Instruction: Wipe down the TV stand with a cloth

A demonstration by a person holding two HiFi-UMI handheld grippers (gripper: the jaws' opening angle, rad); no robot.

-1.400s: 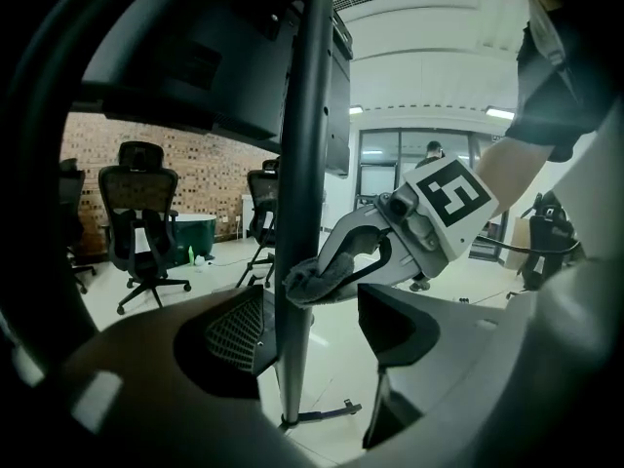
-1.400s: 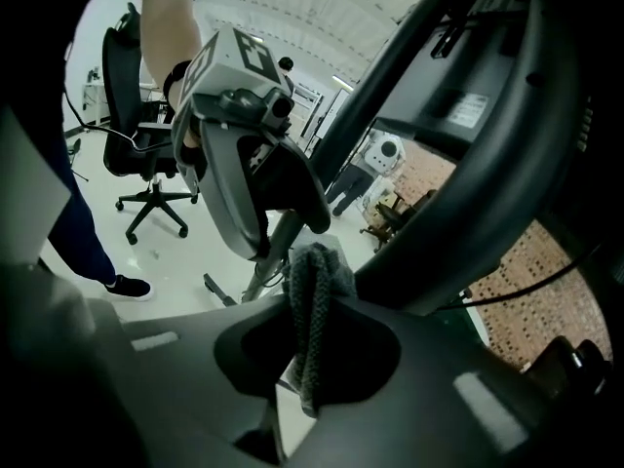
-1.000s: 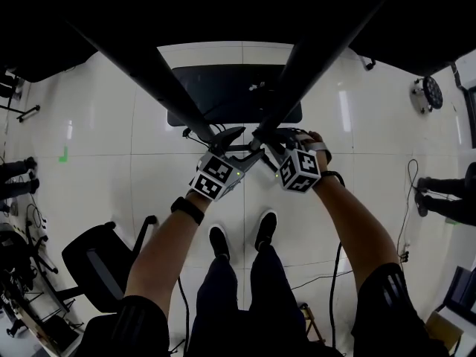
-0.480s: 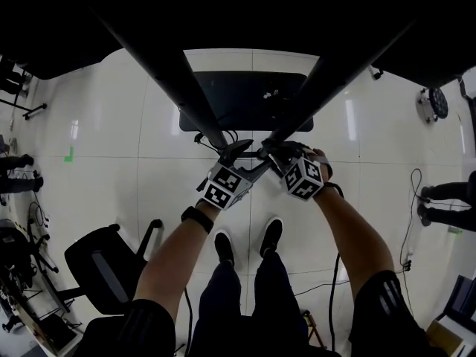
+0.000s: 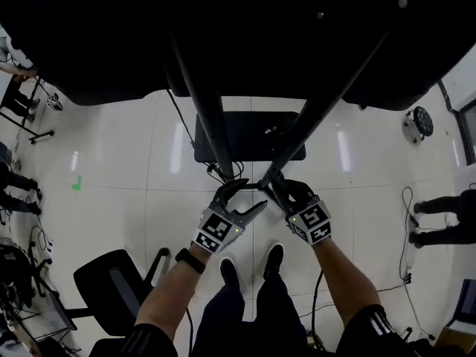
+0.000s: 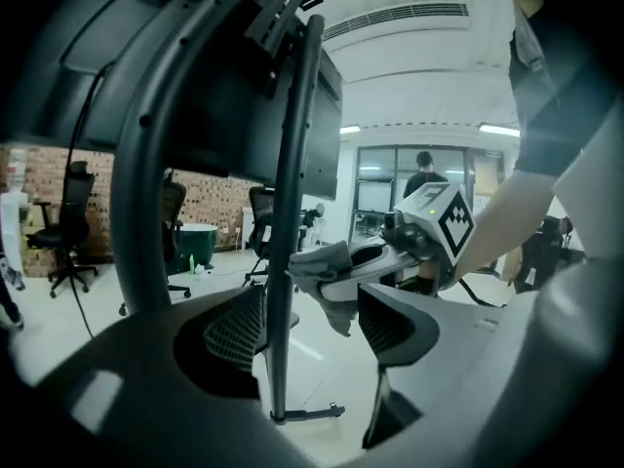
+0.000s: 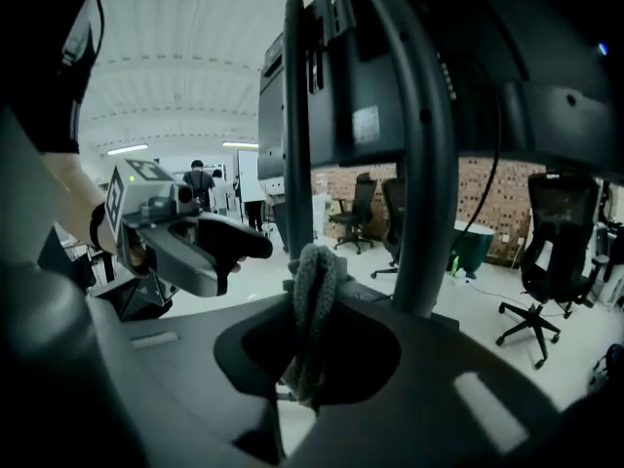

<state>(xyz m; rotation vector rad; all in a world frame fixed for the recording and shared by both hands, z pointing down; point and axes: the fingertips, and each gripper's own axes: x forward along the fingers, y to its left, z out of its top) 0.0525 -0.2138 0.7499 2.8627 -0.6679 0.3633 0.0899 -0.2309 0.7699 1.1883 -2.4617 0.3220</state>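
The TV stand has two dark poles [image 5: 216,129] rising from a black base plate [image 5: 249,136] on the floor, with the dark TV [image 6: 244,86] mounted above. My right gripper [image 5: 268,187] is shut on a grey knitted cloth [image 7: 312,315], which hangs between its jaws. The left gripper view shows that cloth [image 6: 317,261] pressed against the thin pole [image 6: 285,261]. My left gripper [image 5: 242,198] is open, its jaws on either side of that pole, and holds nothing. The two grippers are close together, just above my feet in the head view.
A black office chair [image 5: 111,288] stands at the lower left. Cables [image 5: 405,222] trail over the white tiled floor on the right. People's feet [image 5: 431,214] show at the right edge. More office chairs [image 7: 551,252] stand in the room behind the stand.
Both grippers have stayed together at the poles. The head view has shifted, so the dark TV now fills more of the top and the base plate looks smaller.
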